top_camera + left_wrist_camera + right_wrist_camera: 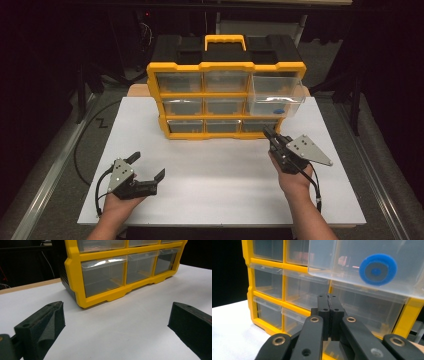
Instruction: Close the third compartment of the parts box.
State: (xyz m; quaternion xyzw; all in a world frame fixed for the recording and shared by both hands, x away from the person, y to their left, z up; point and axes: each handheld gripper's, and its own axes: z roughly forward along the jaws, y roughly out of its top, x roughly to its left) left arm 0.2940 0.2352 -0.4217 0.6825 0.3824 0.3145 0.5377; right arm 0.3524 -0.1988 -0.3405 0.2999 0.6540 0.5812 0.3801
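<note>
Where the dark room falls away on every side, lies a white tabletop (pixel 215 185) over a wooden board, flanked by grey floor and a metal rail at the left; stands at its far half a yellow-framed drawer organizer (pixel 226 100) with a black top and a yellow carry handle (pixel 224 40).

Counted: nine clear drawers, three rows of three; eight pushed in, one pulled out, namely the large right-hand drawer (pixel 276 97) spanning the upper right, jutting toward the near edge; holds one blue disc (pixel 378 269) with a dark centre, seen through the clear wall; also two grippers, one per hand.

Right gripper (pixel 270 133): clenched on nothing, black jaws pressed flat together; tips close before the bottom-right corner of the organizer, below the pulled-out drawer and the disc; from the right gripper view, disc up and to the right of the jaw tips, apart from them; cannot tell whether the tips touch the frame.

Left gripper (pixel 147 166): released, jaws spread wide with bare tabletop between; sits at the near left of the table, well apart from the organizer, aimed toward its lower-left corner; touches no drawer.
</note>
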